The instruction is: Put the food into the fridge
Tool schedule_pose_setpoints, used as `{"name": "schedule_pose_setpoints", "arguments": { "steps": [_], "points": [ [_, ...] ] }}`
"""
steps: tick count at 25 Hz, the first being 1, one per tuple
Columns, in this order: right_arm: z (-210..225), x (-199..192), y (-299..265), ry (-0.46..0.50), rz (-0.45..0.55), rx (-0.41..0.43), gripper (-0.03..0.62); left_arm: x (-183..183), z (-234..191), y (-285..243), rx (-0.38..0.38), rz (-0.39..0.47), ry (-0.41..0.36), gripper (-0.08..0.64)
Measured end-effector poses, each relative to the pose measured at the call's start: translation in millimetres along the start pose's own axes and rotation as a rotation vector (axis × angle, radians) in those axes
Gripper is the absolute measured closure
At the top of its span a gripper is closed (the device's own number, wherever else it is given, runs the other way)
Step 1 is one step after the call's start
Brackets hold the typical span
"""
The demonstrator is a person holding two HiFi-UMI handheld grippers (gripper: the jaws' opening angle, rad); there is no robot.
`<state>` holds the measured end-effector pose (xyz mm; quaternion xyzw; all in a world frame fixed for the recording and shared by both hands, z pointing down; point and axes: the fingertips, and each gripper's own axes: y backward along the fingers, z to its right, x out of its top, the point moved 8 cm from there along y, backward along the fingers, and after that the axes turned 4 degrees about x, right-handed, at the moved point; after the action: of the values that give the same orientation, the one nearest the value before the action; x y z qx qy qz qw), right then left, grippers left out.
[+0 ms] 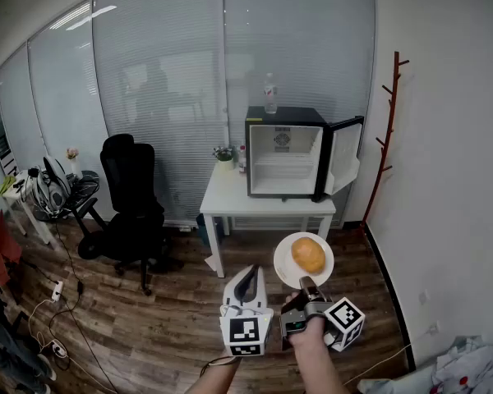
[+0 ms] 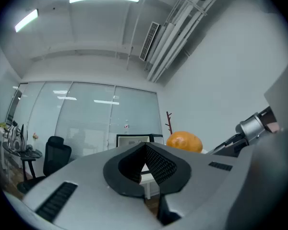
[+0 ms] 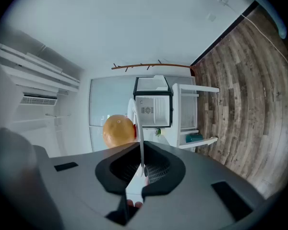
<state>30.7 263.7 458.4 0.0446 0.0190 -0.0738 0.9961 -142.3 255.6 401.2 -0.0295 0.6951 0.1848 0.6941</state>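
Observation:
A small black fridge [image 1: 283,153] stands on a white table [image 1: 228,197], its door [image 1: 345,154] swung open to the right and its white inside bare. I hold a white plate [image 1: 289,273] with a round orange food item [image 1: 309,254] on it, out in front of the fridge. My right gripper [image 1: 307,287] is shut on the plate's near rim. In the right gripper view the plate [image 3: 137,121] runs edge-on between the pads, with the food [image 3: 118,130] to its left and the fridge [image 3: 153,108] beyond. My left gripper [image 1: 248,282] is shut and empty, just left of the plate; its view shows the food [image 2: 184,141].
A water bottle [image 1: 269,94] stands on the fridge, and a potted plant [image 1: 223,153] sits beside it on the table. A black office chair [image 1: 134,203] is to the left, and a red coat rack [image 1: 388,130] stands by the right wall. Cables [image 1: 53,318] lie on the wooden floor.

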Motion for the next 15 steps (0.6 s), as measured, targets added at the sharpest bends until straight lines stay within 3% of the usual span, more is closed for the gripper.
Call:
{"name": "schedule_pose_setpoints", "arguments": {
  "steps": [5, 15],
  "points": [
    [1.0, -6.5, 17.4, -0.008, -0.017, -0.015, 0.555, 7.5, 4.4, 20.0, -0.004, -0.002, 0.008, 0.534],
    [8.2, 12.5, 10.4, -0.001, -0.026, -0.022, 0.555, 4.0, 18.1, 2.6, 0.004, -0.010, 0.008, 0.534]
  ]
}}
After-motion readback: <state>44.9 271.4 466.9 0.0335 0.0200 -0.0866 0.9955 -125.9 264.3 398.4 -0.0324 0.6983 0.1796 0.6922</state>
